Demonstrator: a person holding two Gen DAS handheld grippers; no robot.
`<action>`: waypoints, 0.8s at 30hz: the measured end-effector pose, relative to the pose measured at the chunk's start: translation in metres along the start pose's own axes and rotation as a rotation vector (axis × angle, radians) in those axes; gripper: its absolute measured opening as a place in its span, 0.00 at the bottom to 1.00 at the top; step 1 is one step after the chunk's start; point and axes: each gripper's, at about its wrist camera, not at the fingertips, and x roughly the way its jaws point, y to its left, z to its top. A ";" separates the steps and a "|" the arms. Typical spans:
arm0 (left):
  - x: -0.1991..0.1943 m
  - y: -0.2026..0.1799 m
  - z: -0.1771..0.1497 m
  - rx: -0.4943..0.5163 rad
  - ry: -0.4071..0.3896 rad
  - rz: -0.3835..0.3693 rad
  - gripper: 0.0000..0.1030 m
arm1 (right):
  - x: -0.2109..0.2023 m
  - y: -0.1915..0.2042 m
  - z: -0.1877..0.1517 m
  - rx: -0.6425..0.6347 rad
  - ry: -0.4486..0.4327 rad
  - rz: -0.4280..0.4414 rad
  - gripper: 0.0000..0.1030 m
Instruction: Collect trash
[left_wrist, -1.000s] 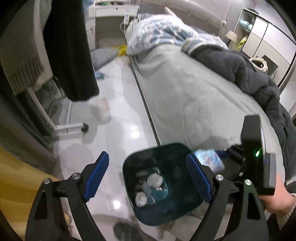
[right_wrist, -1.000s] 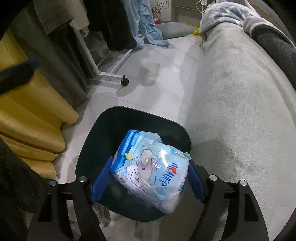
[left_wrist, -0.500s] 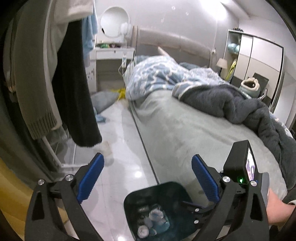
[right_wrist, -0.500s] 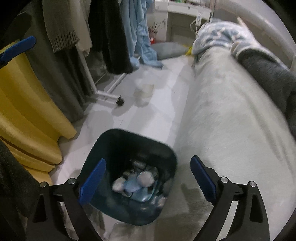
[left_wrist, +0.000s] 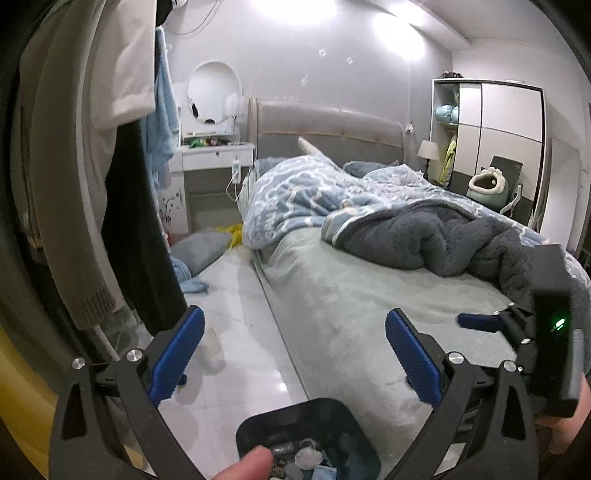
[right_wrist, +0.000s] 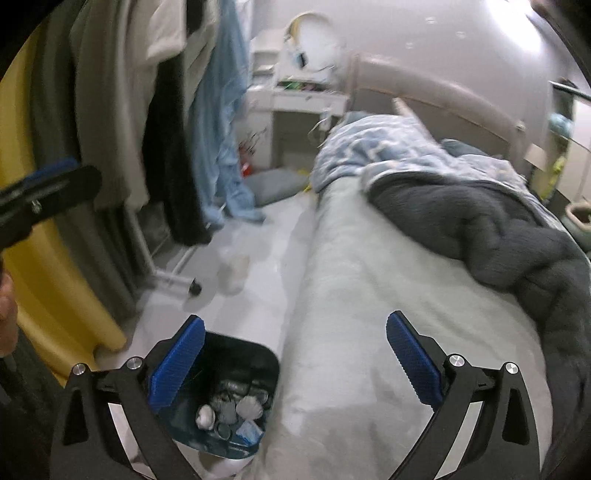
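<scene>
Both hand-held grippers, left and right, have jaws still spreading wide with nothing between them. The dark bin stands on the floor against the bed, holding crumpled trash and a blue packet

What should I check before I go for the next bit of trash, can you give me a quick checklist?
1. Left tool empty, jaws opening: ok.
2. Right tool empty, jaws opening: ok.
3. Trash bin upright beside the bed: ok.
4. Bin has room for more: ok, the trash sits low inside.
5. Next piece picked out: cannot tell; a pale object on the floor is too blurred to identify.
</scene>
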 end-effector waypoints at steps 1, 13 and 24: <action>-0.002 -0.003 0.002 0.002 -0.004 -0.001 0.97 | -0.005 -0.005 0.000 0.012 -0.009 -0.005 0.97; -0.039 -0.036 -0.005 -0.017 -0.024 0.063 0.97 | -0.102 -0.073 -0.043 0.176 -0.169 -0.112 0.97; -0.060 -0.078 -0.051 0.028 0.005 0.017 0.97 | -0.178 -0.105 -0.106 0.209 -0.256 -0.162 0.97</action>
